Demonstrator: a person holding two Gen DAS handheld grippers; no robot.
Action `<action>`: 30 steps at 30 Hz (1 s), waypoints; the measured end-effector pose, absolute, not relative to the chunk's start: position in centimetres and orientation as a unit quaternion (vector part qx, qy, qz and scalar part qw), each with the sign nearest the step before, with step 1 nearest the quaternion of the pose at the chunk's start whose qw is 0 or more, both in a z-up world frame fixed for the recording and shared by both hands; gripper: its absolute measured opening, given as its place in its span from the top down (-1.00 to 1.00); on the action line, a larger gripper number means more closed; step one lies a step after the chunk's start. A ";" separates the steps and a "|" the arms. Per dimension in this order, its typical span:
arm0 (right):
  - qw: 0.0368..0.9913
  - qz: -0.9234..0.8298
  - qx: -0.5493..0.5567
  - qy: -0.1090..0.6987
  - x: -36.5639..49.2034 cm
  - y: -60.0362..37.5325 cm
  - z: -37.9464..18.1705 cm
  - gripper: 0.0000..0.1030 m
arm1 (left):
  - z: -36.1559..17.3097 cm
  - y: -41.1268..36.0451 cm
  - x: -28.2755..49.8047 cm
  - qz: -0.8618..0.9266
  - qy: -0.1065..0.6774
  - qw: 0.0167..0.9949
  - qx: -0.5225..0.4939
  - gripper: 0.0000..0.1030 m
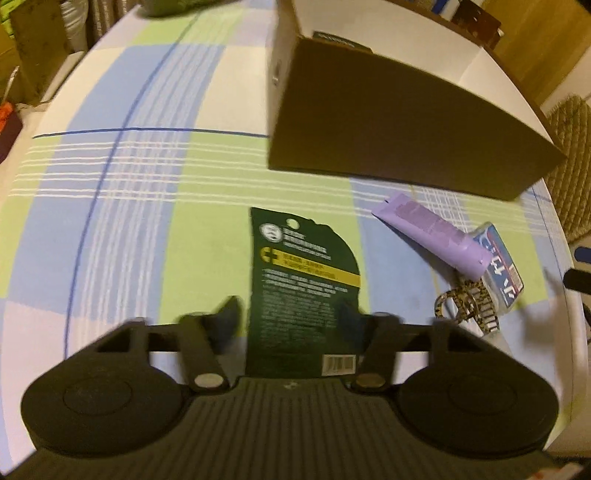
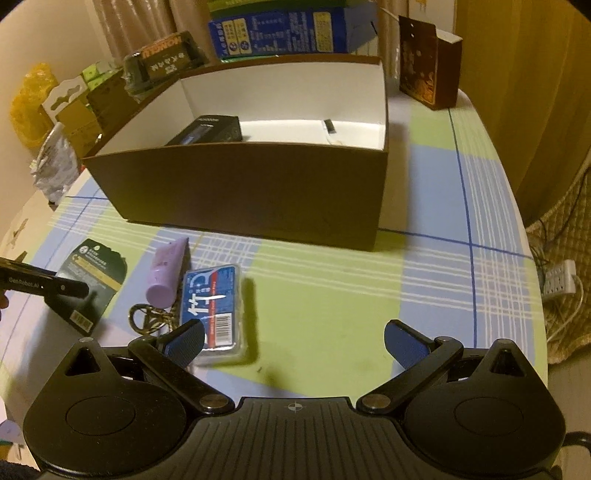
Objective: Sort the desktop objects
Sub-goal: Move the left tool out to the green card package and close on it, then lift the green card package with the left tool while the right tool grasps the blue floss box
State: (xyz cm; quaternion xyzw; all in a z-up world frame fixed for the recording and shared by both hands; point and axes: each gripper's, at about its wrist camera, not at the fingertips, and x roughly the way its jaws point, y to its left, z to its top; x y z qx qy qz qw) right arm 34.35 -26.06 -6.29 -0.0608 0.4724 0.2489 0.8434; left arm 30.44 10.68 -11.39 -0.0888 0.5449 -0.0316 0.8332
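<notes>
A dark green flat package [image 1: 299, 288] lies on the checked tablecloth between the fingers of my open left gripper [image 1: 291, 317]; the fingers do not press on it. It also shows in the right wrist view [image 2: 92, 280], with the left gripper [image 2: 70, 291] over it. A purple tube [image 1: 432, 232] [image 2: 168, 273], a blue card box [image 1: 500, 258] [image 2: 216, 310] and a patterned key ring [image 1: 469, 302] [image 2: 147, 317] lie together. My right gripper [image 2: 295, 343] is open and empty, just right of the card box. A brown cardboard box [image 2: 251, 192] [image 1: 399, 136] stands behind, holding a black carton [image 2: 210, 129].
Behind the cardboard box stand a blue carton [image 2: 280, 33], a dark packet [image 2: 166, 59] and a brown paper box [image 2: 428, 62]. The table's right edge [image 2: 524, 229] drops to a power strip [image 2: 559, 280] on the floor.
</notes>
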 end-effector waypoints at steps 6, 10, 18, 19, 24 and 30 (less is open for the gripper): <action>0.840 0.251 -0.063 0.476 34.7 -25.5 -6.7 -0.96 | -10.0 8.6 30.2 -0.040 0.518 0.854 -0.039 0.34; 0.836 0.257 -0.067 0.480 34.8 -24.8 -7.2 -0.96 | -8.2 6.8 29.7 -0.047 0.500 0.864 0.011 0.44; 0.835 0.260 -0.067 0.481 35.2 -24.7 -7.6 -0.96 | -8.0 1.5 29.0 -0.073 0.502 0.861 0.049 0.44; 0.835 0.259 -0.066 0.481 35.2 -24.8 -7.5 -0.96 | -8.0 1.2 29.1 -0.070 0.499 0.862 0.052 0.44; 0.834 0.254 -0.063 0.485 35.1 -25.3 -7.8 -0.96 | -8.1 1.7 29.3 -0.066 0.503 0.861 0.032 0.45; 0.833 0.255 -0.058 0.487 35.0 -25.7 -7.9 -0.96 | -6.5 2.5 28.4 -0.037 0.488 0.871 0.054 0.47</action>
